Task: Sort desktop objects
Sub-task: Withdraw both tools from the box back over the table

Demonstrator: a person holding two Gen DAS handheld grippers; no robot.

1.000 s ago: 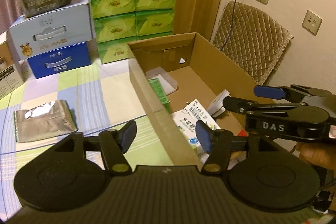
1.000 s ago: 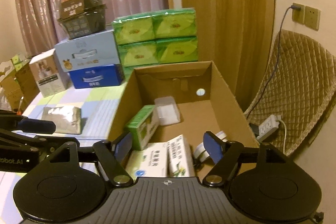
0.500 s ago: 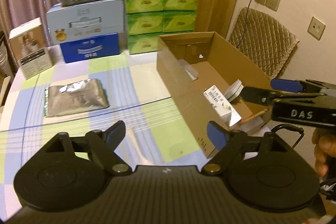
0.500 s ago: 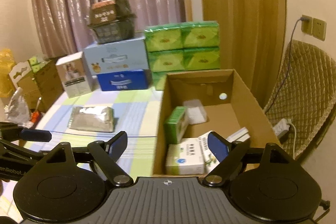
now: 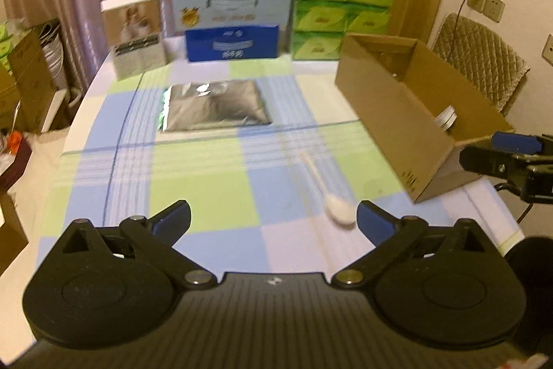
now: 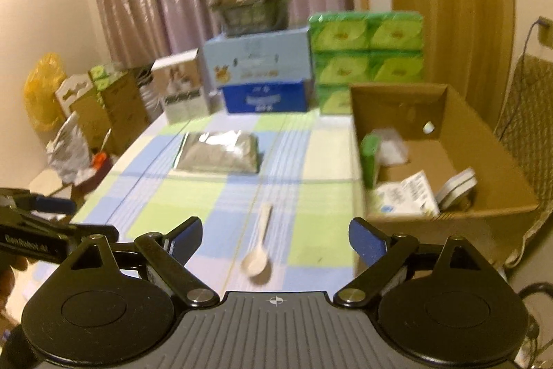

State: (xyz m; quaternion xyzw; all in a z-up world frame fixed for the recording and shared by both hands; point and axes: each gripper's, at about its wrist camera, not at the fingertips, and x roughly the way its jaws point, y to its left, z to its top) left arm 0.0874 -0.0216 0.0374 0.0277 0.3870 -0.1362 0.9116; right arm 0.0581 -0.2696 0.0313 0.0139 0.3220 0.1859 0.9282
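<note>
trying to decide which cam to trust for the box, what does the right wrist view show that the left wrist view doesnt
Only the right wrist view looks into the cardboard box: a green carton upright at its left wall, a white leaflet and a clear bag. It also catches the left gripper at its left edge.

Only the left wrist view shows the box's outer side wall and the right gripper at its right edge.

Both show the white spoon and foil pouch on the checked cloth, and open jaws.
</note>
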